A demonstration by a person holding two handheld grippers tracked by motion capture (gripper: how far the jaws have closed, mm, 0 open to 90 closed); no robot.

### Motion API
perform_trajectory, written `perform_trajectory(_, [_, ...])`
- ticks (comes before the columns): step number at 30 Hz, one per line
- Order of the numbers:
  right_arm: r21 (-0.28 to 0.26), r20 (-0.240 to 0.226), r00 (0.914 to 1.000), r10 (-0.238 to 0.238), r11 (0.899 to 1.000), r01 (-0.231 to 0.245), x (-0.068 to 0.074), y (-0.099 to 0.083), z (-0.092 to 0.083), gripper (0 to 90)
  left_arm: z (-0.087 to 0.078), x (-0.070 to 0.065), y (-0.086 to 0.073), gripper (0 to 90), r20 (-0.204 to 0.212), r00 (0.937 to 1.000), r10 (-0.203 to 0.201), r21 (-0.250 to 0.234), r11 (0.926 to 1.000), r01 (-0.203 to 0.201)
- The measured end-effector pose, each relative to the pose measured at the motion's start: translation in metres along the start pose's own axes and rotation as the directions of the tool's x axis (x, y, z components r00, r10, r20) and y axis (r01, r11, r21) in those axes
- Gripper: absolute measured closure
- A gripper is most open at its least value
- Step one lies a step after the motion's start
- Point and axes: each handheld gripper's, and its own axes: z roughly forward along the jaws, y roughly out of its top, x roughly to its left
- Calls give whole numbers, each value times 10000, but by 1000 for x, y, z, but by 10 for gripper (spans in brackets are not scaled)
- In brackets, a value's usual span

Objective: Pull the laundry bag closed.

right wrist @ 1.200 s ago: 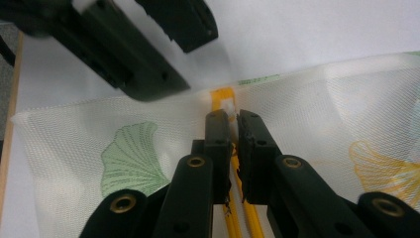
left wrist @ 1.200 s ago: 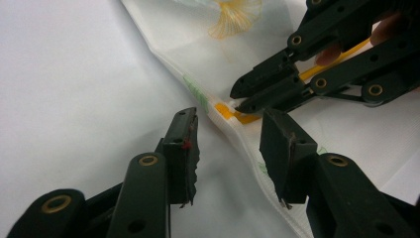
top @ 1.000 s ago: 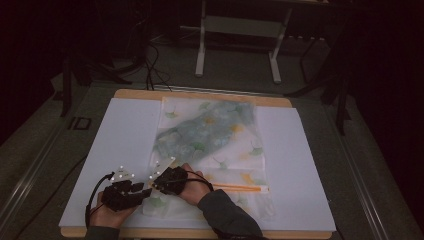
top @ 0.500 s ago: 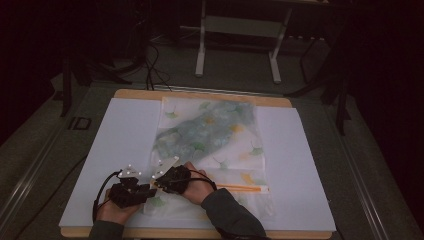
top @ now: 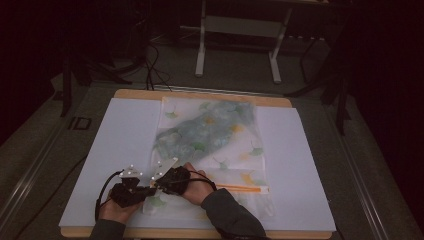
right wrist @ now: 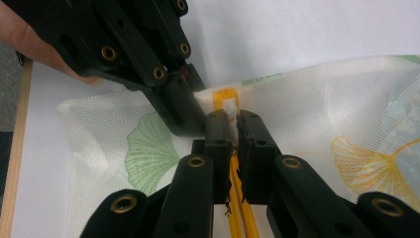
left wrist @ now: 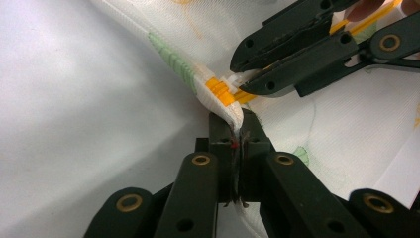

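i have both grippers at the near left of the white sheet (top: 115,140), meeting on the near left corner of the mesh bag (top: 210,135) with the ginkgo leaf print; my left gripper (left wrist: 236,144) is pinching the bag's edge just below the orange zipper (left wrist: 220,91); my right gripper (right wrist: 233,130) is pressed together on the zipper's white pull (right wrist: 229,106); since a second ago both hands have slid slightly right and nearer; the bag lies flat down the middle of the sheet, unmoved.
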Motion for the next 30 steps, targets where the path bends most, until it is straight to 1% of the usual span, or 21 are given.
perform_trajectory(5, [-9,-93,9998,147,9999,-148,-3,-4,1,846,-1,-1,0,884,-72,10000,20,-107,9999,-21])
perform_trajectory(10, [49,-185,9995,243,9997,-242,-5,-9,3,846,-1,-1,0,884,-18,10000,-10,-166,9999,10])
perform_trajectory(16, [141,-176,9997,166,9998,-164,-5,-12,6,846,-3,1,-1,884,98,9999,-128,-340,9993,132])
perform_trajectory(20, [386,-82,9999,104,9992,-101,-5,-15,8,846,-5,2,-1,884,145,9997,-197,-471,9987,204])
perform_trajectory(22, [386,-85,9998,167,9991,-164,-5,-17,8,846,-5,3,-2,884,186,9996,-223,-506,9985,232])
perform_trajectory(26, [541,-17,10000,48,9985,-47,-5,-17,5,846,-6,3,-2,884,212,9995,-252,-580,9980,264])
perform_trajectory(30, [619,7,10000,29,9981,-30,-6,-19,3,846,-8,4,-2,883,372,9987,-342,-713,9968,368])
